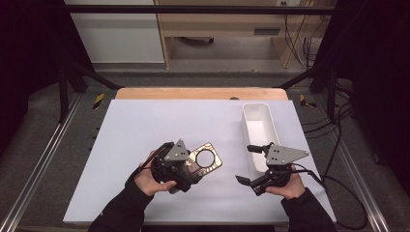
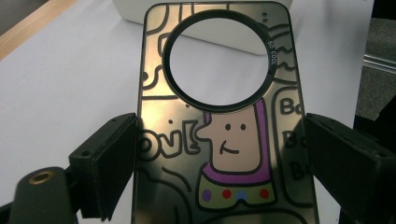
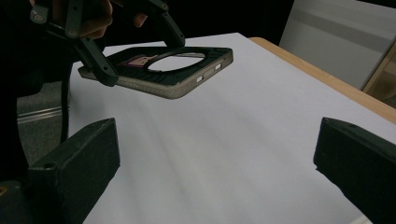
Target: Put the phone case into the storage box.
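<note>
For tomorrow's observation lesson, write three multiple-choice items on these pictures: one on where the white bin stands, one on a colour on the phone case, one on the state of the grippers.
1. Where is the white bin on the table?
A. far right part
B. near left corner
C. centre

2. What colour is the collar of the cartoon figure on the phone case?
A. orange
B. purple
C. white

3. Which gripper holds the phone case?
A. right gripper
B. both
C. left gripper

Answers:
1 A, the high view shows the bin by the right edge.
2 B, the left gripper view shows a purple collar.
3 C, the left gripper clamps the case by its sides, lifted off the table; the right gripper is open and holds nothing.
</note>
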`<state>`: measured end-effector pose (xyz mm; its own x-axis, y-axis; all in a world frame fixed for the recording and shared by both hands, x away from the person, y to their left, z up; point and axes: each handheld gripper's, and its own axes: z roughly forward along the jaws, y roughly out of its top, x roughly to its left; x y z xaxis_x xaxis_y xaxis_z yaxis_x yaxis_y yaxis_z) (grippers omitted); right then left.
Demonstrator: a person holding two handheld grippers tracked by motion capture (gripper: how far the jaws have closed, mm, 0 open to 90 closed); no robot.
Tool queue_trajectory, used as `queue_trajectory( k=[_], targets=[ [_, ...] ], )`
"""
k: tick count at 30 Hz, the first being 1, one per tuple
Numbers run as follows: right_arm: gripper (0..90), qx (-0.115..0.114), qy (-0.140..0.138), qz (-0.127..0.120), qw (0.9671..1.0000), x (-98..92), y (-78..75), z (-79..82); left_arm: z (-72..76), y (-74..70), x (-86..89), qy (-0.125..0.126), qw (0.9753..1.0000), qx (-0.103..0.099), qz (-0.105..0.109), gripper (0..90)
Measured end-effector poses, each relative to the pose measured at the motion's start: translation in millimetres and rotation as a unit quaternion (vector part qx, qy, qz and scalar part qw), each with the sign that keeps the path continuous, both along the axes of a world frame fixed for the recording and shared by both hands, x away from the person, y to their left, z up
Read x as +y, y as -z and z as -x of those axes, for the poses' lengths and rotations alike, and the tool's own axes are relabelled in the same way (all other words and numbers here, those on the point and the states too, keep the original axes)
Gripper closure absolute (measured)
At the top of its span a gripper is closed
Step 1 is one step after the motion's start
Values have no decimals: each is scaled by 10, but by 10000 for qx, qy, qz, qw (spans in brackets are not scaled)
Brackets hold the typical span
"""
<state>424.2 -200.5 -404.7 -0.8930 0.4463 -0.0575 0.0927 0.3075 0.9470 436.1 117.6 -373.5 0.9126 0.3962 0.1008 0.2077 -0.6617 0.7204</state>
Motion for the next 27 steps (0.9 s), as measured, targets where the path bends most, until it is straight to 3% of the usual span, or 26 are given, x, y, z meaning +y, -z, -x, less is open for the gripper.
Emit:
queue_trajectory(
  k=[18,27],
  targets=[
    [7,-38,-270,251,9993,149,-33,-9,34,20,-58,296,9995,30,-52,116],
    [8,23,-546,422,9976,215,-54,-6,65,7,-104,523,9986,0,-86,116]
  ],
)
